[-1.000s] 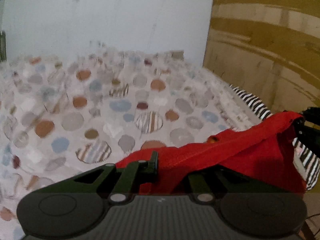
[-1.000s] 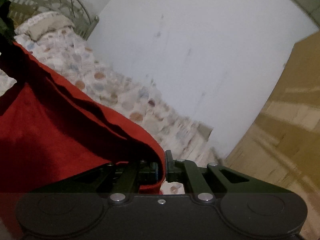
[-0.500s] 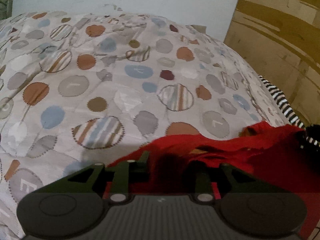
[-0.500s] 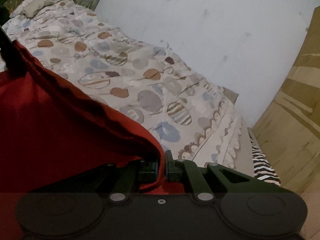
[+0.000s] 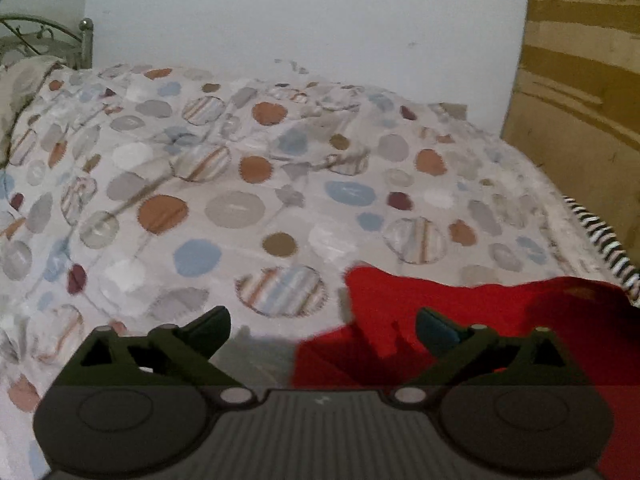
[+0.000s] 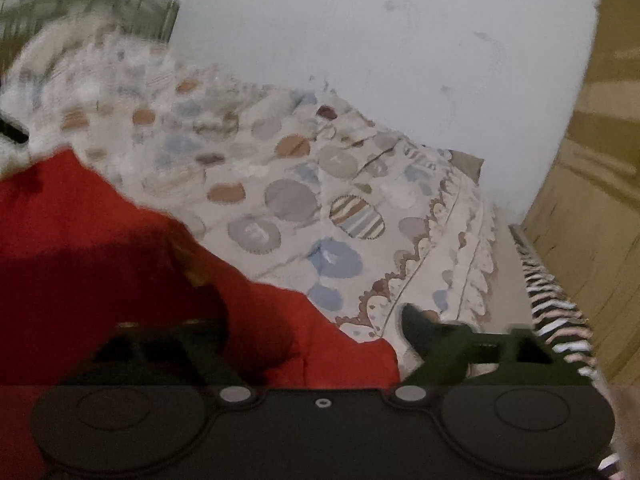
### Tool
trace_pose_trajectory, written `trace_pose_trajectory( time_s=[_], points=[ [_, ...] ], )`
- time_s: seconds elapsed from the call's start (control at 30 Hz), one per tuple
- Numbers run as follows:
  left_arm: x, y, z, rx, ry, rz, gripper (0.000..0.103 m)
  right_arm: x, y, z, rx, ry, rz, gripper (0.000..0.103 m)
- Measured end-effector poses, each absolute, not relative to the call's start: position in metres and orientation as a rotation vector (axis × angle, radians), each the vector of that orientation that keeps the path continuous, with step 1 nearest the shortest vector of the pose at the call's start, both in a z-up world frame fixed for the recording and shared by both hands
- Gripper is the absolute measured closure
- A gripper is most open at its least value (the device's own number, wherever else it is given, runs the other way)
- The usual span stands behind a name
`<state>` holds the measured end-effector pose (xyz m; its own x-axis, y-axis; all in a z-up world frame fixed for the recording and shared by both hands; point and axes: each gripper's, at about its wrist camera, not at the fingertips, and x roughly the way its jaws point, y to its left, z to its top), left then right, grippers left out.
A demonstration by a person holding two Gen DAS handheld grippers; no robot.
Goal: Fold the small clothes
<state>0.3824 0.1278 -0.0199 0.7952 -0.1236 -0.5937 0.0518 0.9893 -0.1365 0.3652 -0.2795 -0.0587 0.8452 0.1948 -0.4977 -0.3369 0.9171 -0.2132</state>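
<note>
left wrist view: the left gripper [image 5: 322, 326] has just been opening and stands wide, gripping nothing; the red garment [image 5: 460, 320] lies on the spotted bedspread [image 5: 240, 208], partly between its fingers. right wrist view: the right gripper [image 6: 312, 332], also just opened wide, has the garment [image 6: 100, 248] slack between its fingers.

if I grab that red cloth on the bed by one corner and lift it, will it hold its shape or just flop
Probably flop. The red cloth lies rumpled on the bedspread, with soft folds and a wavy edge, so it looks thin and limp. It will likely hang and drag from a single corner. It also seems light for its size, and unlikely to slide far on the quilted cover.
</note>
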Motion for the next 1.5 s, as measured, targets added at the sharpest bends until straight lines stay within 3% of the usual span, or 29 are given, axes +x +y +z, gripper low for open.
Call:
trace_pose_trajectory(
  time_s=[0.37,0.57,0.77,0.87,1.07,1.17,1.23,1.5],
  points=[
    [0.353,0.102,-0.052,-0.029,0.723,-0.073,0.003,0.349,-0.291,-0.065,-0.397,0.5,0.377,0.001],
    [0.341,0.108,-0.044,-0.07,0.687,-0.073,0.005,0.343,-0.297,-0.042,-0.323,0.437,0.514,0.001],
    [0.328,0.109,-0.04,-0.138,0.673,-0.221,0.006,0.324,-0.271,-0.067,-0.611,0.448,0.471,0.001],
    [0.327,0.111,-0.045,-0.172,0.703,-0.241,0.021,0.328,-0.268,-0.079,-0.686,0.44,0.351,0.001],
    [0.327,0.117,-0.052,-0.258,0.733,-0.286,0.042,0.368,-0.3,-0.076,-0.52,0.487,-0.033,0.001],
    [0.332,0.119,-0.059,-0.279,0.774,-0.293,0.065,0.361,-0.31,-0.072,-0.445,0.471,-0.108,0.001],
    [0.334,0.117,-0.062,-0.299,0.792,-0.319,0.087,0.35,-0.312,-0.068,-0.427,0.443,-0.109,0.001],
    [0.313,0.123,-0.048,-0.36,0.722,-0.225,0.093,0.293,-0.298,-0.052,-0.441,0.383,-0.057,0.001]
  ],
)
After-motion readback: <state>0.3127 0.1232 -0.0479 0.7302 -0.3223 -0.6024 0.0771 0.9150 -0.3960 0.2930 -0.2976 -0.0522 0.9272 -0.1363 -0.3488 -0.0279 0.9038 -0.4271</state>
